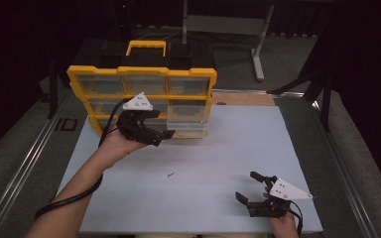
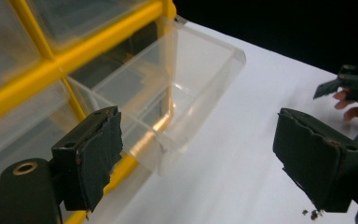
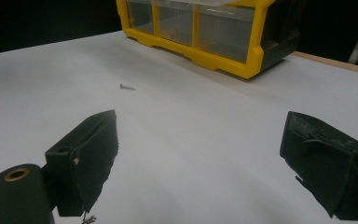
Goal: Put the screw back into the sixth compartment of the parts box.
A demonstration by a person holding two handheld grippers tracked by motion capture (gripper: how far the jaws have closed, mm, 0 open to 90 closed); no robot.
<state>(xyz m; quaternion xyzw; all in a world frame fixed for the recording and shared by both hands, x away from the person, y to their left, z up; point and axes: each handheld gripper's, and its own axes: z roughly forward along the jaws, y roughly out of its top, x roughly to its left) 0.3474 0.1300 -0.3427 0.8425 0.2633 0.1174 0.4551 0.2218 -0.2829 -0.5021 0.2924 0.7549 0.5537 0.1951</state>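
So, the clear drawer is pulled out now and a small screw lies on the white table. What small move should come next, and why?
Probably the right gripper should reach to the screw and close on it. Its jaws stand open with nothing between them, and the screw lies alone on the table ahead of it. The clear drawer of the yellow organizer is already out, and the left gripper is open beside it.
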